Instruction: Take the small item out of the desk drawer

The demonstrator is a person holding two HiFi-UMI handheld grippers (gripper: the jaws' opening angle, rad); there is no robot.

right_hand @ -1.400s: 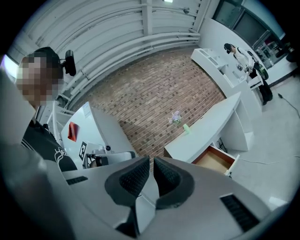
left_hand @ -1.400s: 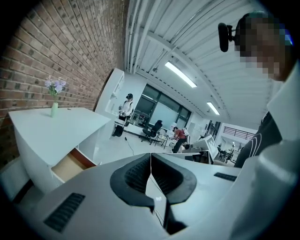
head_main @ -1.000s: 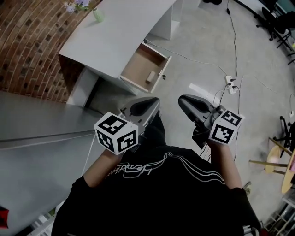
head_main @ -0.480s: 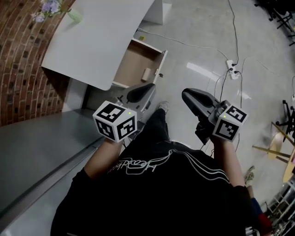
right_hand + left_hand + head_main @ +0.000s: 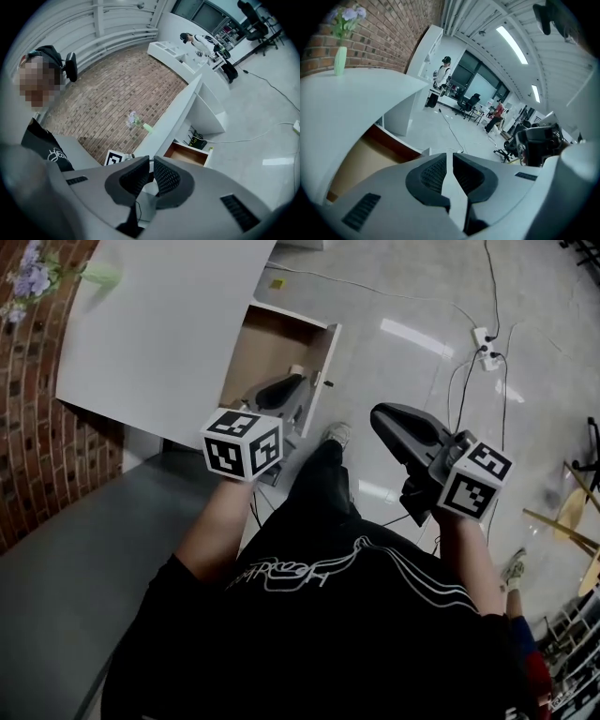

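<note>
the small item (image 5: pixel 296 371) lies in the open drawer (image 5: pixel 272 334) near its front. only the head view shows it. the left gripper view just gets tan drawer bottom under the tabletop (image 5: pixel 356 98). vase (image 5: pixel 98 277) up top, power strip (image 5: pixel 485 338) on the floor. left gripper (image 5: pixel 292 382) partly covers the drawer, right gripper (image 5: pixel 389 418) is off to the side. both jaws closed, empty.

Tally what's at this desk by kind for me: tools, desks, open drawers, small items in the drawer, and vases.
Tools: 2 (left tool, right tool)
desk: 1
Open drawer: 1
small item in the drawer: 1
vase: 1
Total: 6
</note>
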